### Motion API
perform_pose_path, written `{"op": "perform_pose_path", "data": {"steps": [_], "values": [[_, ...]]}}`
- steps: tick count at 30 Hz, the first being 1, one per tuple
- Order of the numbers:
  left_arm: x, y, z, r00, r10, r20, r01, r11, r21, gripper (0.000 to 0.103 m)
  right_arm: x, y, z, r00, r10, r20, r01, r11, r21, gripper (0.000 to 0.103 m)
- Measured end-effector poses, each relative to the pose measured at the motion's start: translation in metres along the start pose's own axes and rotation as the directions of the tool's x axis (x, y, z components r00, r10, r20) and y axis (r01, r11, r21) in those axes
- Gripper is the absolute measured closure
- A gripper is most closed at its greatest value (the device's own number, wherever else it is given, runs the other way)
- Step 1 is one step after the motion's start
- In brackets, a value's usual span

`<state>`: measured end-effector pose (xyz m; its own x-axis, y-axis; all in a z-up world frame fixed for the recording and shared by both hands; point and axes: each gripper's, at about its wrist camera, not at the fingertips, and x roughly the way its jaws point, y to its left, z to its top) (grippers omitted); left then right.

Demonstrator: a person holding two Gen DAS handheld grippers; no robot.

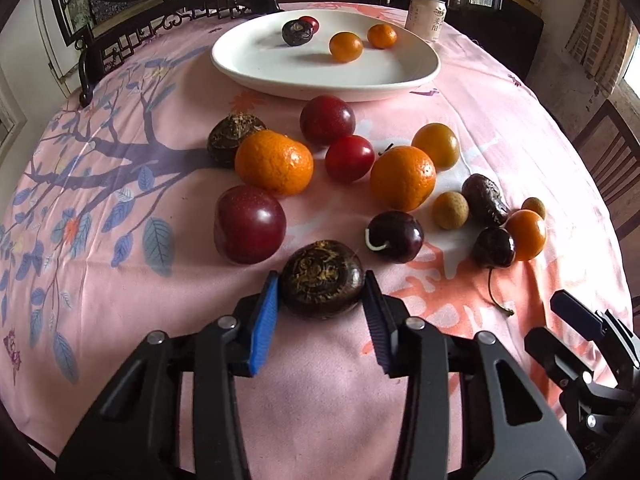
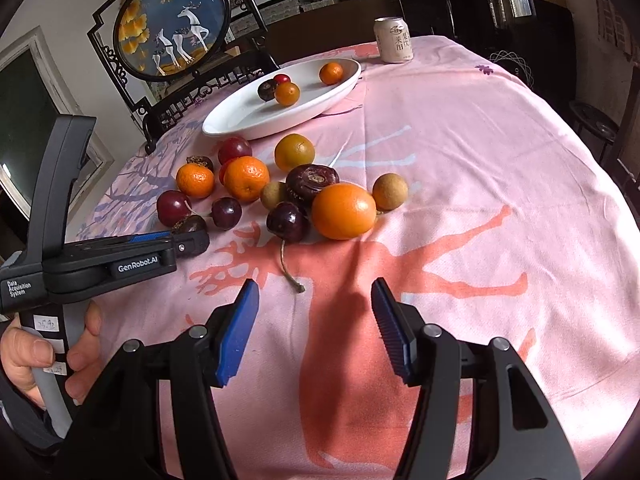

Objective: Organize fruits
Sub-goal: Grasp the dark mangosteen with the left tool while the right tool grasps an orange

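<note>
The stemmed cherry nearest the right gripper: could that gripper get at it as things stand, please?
Probably yes. The right gripper is open and empty, only bare cloth and the stem lie before the cherry, though an orange crowds its right side.

Soft daylight fills both views, brightest toward two o'clock. The white plate [image 1: 320, 76] glares mildly, and small highlights sit on the plums. The right gripper [image 2: 314, 292] throws a diffuse shadow toward six o'clock on the tablecloth [image 2: 460, 168]. Fisheye curvature bends all edges; corners vignette black. Focus is sharp centrally, softer at the rim.
</note>
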<state>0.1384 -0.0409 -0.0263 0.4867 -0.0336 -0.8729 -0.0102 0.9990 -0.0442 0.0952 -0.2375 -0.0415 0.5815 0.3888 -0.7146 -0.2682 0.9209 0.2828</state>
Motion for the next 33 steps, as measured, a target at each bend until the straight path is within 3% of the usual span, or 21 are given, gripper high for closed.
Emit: {"op": "perform_pose_path", "data": {"steps": [7,10,13,22,24,28,33], "values": [[-0.010,0.012,-0.011,0.999,-0.054,-0.006,0.053,0.998,-0.014,0.061,0.015,0.005,0.011,0.987,-0.161,-0.028,0.156,0.979,-0.130,0.044],[-0.012,0.019,-0.015,0.996,-0.090,-0.016,0.089,0.995,-0.034,0.061,0.025,0.002,0.016,0.983,-0.172,-0.061,0.163,0.978,-0.130,0.046],[-0.015,0.024,-0.018,0.996,-0.089,-0.007,0.088,0.995,-0.039,0.061,0.031,0.005,0.022,0.983,-0.172,-0.063,0.162,0.977,-0.142,0.055],[-0.019,0.040,-0.023,0.996,-0.084,0.015,0.085,0.996,-0.040,0.061,0.049,0.011,0.040,0.977,-0.198,-0.078,0.188,0.974,-0.124,0.056],[-0.018,0.045,-0.023,0.997,-0.080,0.018,0.081,0.996,-0.045,0.061,0.051,0.011,0.044,0.976,-0.202,-0.079,0.192,0.974,-0.121,0.062],[-0.018,0.051,-0.023,0.997,-0.080,0.023,0.081,0.996,-0.049,0.061,0.042,0.014,0.042,0.977,-0.204,-0.063,0.196,0.974,-0.118,0.063],[-0.028,0.056,-0.020,0.996,-0.077,0.052,0.079,0.996,-0.033,0.061,0.019,0.023,0.041,0.989,-0.149,-0.010,0.146,0.982,-0.118,0.063]]}}
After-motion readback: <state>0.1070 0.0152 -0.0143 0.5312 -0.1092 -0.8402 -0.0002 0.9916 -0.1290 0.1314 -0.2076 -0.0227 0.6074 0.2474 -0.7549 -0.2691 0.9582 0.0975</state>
